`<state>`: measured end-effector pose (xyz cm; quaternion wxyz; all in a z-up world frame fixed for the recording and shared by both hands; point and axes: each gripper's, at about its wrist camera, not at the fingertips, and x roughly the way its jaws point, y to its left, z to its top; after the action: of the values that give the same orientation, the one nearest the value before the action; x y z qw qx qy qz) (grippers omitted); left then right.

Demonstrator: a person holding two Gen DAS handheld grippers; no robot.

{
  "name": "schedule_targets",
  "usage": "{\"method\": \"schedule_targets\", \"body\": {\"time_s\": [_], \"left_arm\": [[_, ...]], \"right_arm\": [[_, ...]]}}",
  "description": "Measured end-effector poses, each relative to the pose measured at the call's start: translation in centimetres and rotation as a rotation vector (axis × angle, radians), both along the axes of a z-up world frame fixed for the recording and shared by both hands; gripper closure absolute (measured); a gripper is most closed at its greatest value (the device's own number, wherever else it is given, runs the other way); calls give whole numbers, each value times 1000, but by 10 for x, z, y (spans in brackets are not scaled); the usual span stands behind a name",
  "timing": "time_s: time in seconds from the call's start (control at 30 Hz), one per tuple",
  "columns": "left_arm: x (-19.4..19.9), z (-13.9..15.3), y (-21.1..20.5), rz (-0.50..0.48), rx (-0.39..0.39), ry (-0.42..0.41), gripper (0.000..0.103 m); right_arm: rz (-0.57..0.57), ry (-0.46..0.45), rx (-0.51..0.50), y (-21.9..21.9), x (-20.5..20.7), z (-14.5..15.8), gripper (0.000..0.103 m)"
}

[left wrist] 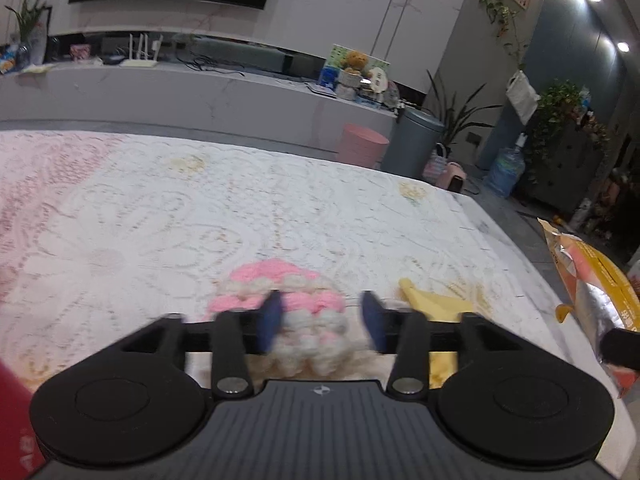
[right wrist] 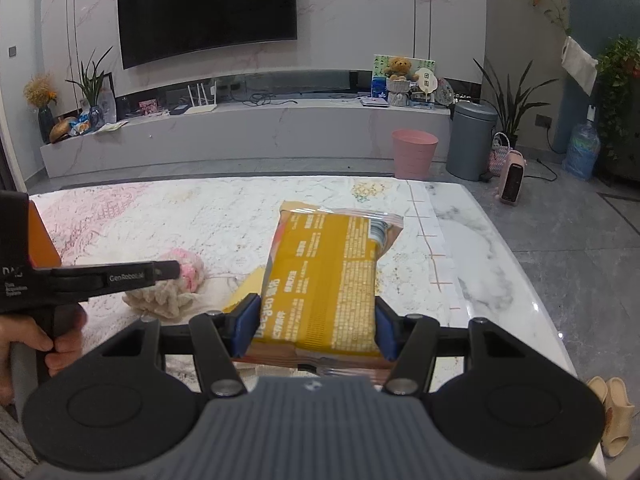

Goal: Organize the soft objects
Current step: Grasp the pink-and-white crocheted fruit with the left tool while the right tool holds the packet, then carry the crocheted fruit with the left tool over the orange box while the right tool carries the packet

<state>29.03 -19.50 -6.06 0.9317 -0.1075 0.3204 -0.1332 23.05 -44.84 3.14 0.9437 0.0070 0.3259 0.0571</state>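
A pink and cream knitted soft item (left wrist: 296, 312) lies on the lace tablecloth (left wrist: 160, 220). My left gripper (left wrist: 322, 320) is open, its blue fingers to either side of the knit, which sits between them; the view is blurred. The knit also shows in the right wrist view (right wrist: 172, 284), under the left gripper. My right gripper (right wrist: 316, 324) is shut on a yellow and orange snack bag (right wrist: 328, 276) and holds it above the table. The bag shows at the right edge of the left wrist view (left wrist: 592, 288). A yellow cloth (left wrist: 436, 308) lies right of the knit.
The marble table edge (right wrist: 500, 280) runs to the right. On the floor beyond stand a pink bin (right wrist: 414, 152), a grey bin (right wrist: 472, 140) and a small pink heater (right wrist: 512, 178). Slippers (right wrist: 612, 412) lie by the table's right side.
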Motion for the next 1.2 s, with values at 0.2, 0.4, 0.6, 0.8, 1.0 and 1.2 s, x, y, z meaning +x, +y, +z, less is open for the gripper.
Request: {"method": "schedule_targets", "body": {"time_s": [0.2, 0.4, 0.6, 0.8, 1.0, 1.2], "left_arm": [[6, -3, -15, 13, 101, -28, 27], [2, 3, -22, 218, 265, -77, 14], [12, -10, -24, 114, 264, -23, 35], [-2, 4, -30, 63, 289, -54, 70], [-12, 29, -24, 44, 232, -40, 72], [-39, 67, -17, 18, 216, -105, 72]], "right_arm": [[-6, -3, 0, 6, -2, 1, 45], [17, 5, 12, 11, -2, -2, 45], [18, -9, 5, 20, -3, 0, 45], [45, -38, 4, 22, -7, 3, 45], [53, -31, 5, 25, -7, 0, 45], [69, -65, 13, 34, -15, 15, 45]]}}
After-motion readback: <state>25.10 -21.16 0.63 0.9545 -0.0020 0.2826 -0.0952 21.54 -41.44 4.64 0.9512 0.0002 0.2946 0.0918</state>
